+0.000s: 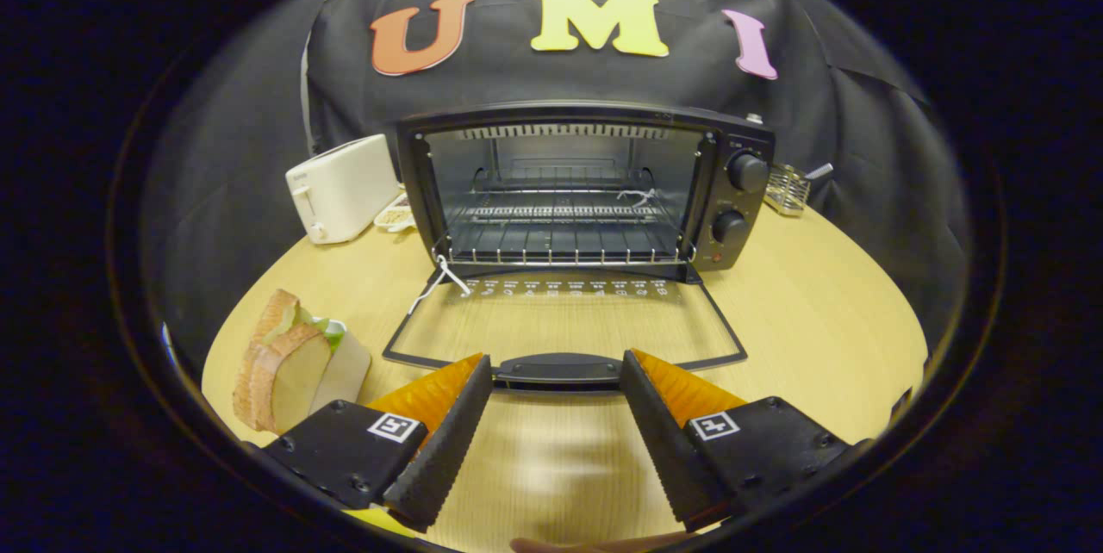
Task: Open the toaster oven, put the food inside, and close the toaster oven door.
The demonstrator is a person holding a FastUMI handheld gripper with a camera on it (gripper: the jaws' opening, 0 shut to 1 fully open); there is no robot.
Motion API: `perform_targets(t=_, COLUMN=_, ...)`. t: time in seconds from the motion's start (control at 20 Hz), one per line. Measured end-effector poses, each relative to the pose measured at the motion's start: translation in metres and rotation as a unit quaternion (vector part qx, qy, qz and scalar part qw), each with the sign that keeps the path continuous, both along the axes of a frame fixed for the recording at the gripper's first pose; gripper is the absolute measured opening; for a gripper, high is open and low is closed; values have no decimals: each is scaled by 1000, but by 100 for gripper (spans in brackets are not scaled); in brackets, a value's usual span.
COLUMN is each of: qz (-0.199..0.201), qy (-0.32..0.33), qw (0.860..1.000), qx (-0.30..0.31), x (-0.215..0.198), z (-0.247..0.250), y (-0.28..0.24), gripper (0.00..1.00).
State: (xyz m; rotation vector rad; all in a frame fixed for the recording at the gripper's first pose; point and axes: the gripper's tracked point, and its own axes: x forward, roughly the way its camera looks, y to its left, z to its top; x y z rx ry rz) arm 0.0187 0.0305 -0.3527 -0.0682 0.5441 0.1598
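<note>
Straight ahead of the gripper [556, 363], on the round wooden table [819, 320], sits the toaster oven [586, 187] with its glass door [560, 320] folded all the way down so that it lies flat on the tabletop. Its door handle [557, 369] runs across the gap between the two fingertips, which stand spread wide apart with one at each end of the handle; whether they touch it cannot be told, and neither finger presses on anything. Beyond the door the oven cavity is open, with a wire rack [560, 247] across its floor. Two control knobs [739, 200] sit one above the other on the panel to the right of the cavity. Off to the left of the left finger, and just beside it, a sandwich [289, 363] stands on edge on the table, well apart from the oven. Farther back on the left, next to the oven's side, is a white pop-up toaster [340, 187], and a small wire basket [786, 189] sits behind the oven on the right
</note>
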Motion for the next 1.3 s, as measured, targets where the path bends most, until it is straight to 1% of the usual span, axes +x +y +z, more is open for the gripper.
perform_targets(t=0.15, qz=31, qy=-29, qw=998, qx=-36, x=-5, z=41, y=8, gripper=99)
perform_targets(t=0.2, qz=44, qy=-50, qw=997, qx=-45, x=-4, z=61, y=12, gripper=99)
perform_targets(t=0.25, qz=62, qy=-66, qw=995, qx=-52, x=-4, z=78, y=20, gripper=100)
perform_targets(t=0.3, qz=88, qy=-68, qw=993, qx=-50, x=-7, z=90, y=31, gripper=100)
perform_targets(t=0.35, qz=118, qy=-54, qw=991, qx=-37, x=-15, z=94, y=46, gripper=100)
perform_targets(t=0.45, qz=142, qy=-9, qw=990, qx=9, x=-28, z=100, y=67, gripper=100)
perform_targets(t=0.55, qz=177, qy=40, qw=982, qx=58, x=-36, z=102, y=91, gripper=98)
perform_targets(t=0.65, qz=202, qy=69, qw=974, qx=69, x=-39, z=102, y=105, gripper=95)
perform_targets(t=0.75, qz=210, qy=95, qw=971, qx=65, x=-40, z=92, y=111, gripper=96)
perform_targets(t=0.85, qz=216, qy=140, qw=963, qx=77, x=-43, z=78, y=120, gripper=95)
perform_targets(t=0.9, qz=220, qy=173, qw=956, qx=92, x=-46, z=69, y=127, gripper=95)
perform_targets(t=0.95, qz=215, qy=204, qw=949, qx=104, x=-50, z=61, y=129, gripper=95)
perform_targets(t=1.05, qz=219, qy=268, qw=928, qx=135, x=-62, z=51, y=139, gripper=95)
perform_targets(t=1.1, qz=218, qy=284, qw=923, qx=140, x=-64, z=46, y=140, gripper=94)
perform_targets(t=1.2, qz=215, qy=301, qw=917, qx=147, x=-64, z=38, y=143, gripper=94)
perform_targets(t=1.3, qz=216, qy=312, qw=914, qx=146, x=-62, z=27, y=146, gripper=90)
